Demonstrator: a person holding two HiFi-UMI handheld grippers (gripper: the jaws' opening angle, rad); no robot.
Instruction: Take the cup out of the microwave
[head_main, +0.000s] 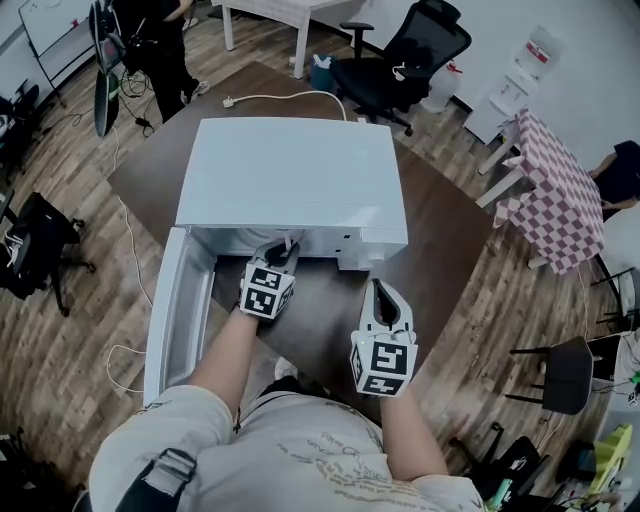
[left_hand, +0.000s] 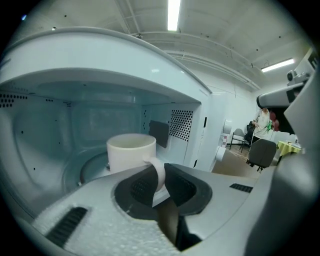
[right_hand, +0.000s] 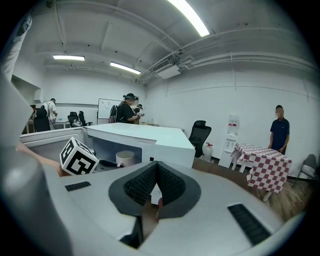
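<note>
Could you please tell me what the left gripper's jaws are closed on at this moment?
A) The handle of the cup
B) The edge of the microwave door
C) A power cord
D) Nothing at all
A: in the left gripper view, the left gripper has its jaws closed on the handle of the cup, which stands inside the open microwave.

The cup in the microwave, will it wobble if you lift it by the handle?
Probably stiff and breakable: the cup looks like thick ceramic. Held only by its handle in the left gripper, it may tilt. The smooth handle might slip.
</note>
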